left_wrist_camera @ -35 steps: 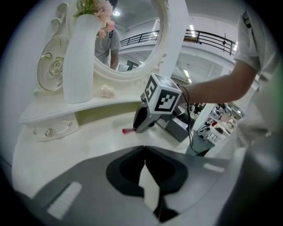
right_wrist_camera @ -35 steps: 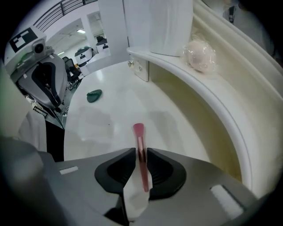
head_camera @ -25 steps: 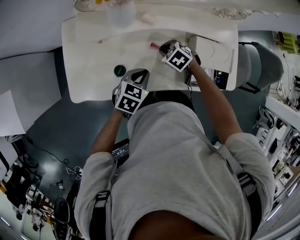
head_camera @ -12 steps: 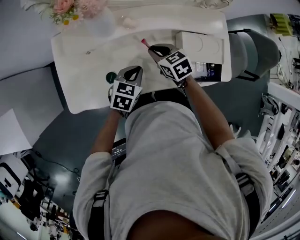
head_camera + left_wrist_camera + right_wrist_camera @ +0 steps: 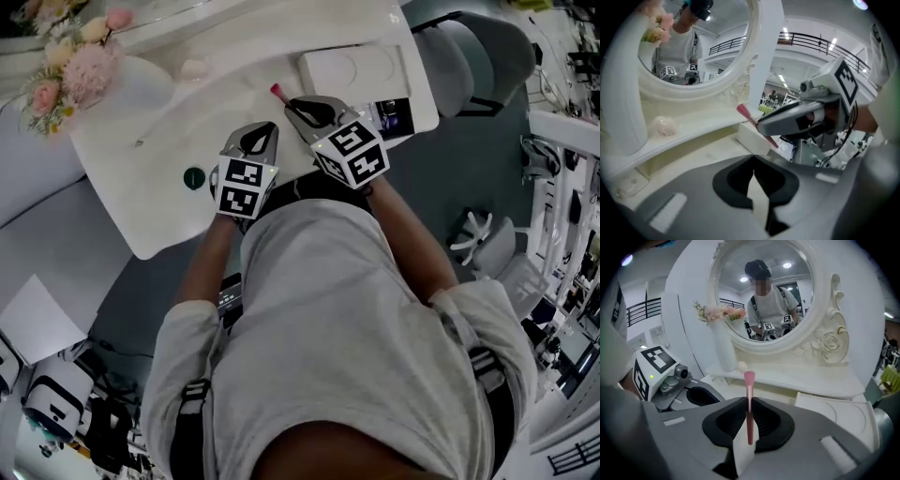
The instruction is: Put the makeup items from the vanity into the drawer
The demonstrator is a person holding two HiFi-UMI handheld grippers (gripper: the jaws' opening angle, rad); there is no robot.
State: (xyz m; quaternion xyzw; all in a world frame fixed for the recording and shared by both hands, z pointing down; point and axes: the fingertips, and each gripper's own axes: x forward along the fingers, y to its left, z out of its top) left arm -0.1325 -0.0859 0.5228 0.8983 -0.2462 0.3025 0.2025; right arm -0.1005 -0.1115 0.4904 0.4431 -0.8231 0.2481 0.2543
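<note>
My right gripper [image 5: 295,105] [image 5: 748,401] is shut on a slim pink makeup stick [image 5: 749,404], which stands upright between the jaws with its flared tip [image 5: 278,92] poking out ahead. It hangs above the white vanity top [image 5: 141,216]. My left gripper [image 5: 265,131] [image 5: 753,161] is shut and empty, close to the left of the right one. The left gripper view shows the right gripper with the pink stick [image 5: 745,114]. A dark green round item [image 5: 194,177] lies on the vanity left of my left gripper. A small pale pink ball [image 5: 194,67] [image 5: 663,125] sits on the back shelf.
A white raised box [image 5: 356,70] sits on the vanity's right part, with a dark opening [image 5: 394,117] at its near edge. A vase of pink flowers [image 5: 84,70] stands back left. The oval mirror [image 5: 764,296] rises behind. A grey chair [image 5: 478,56] stands to the right.
My right gripper has risen off the vanity top with the pink stick and rolled, so the stick now stands upright. My left gripper shifted up and over beside it. The head view swung.
</note>
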